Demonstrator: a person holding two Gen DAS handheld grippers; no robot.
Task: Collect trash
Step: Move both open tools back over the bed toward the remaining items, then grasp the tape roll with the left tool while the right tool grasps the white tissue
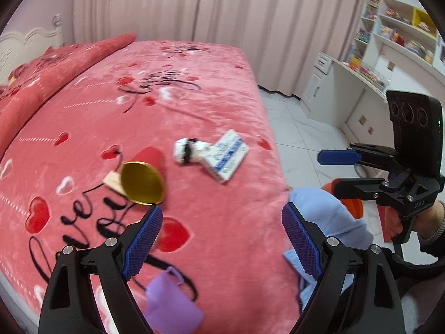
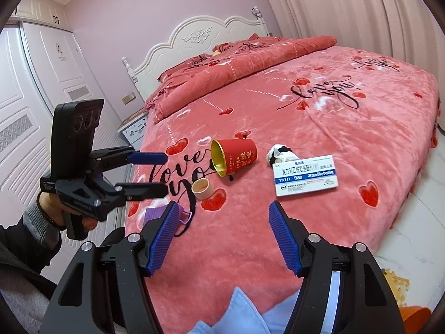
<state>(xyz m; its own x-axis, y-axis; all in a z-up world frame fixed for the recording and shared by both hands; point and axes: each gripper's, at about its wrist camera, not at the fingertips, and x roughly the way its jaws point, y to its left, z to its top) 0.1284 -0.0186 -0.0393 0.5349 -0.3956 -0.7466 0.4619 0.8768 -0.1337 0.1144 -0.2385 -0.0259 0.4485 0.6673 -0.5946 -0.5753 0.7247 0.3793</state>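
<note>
While both grippers hover above the bed, the left gripper and right gripper are spread and empty. Beyond them, the red cup lies tipped beside the medicine box. Only the right wrist view shows the box's printed face; only the left shows the shelves.

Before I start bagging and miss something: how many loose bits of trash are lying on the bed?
5: red cup on its side mid-bed; small beige ring just before its mouth; crumpled wad beside the medicine box; purple piece near the edge. The folded quilt may hide more.
</note>
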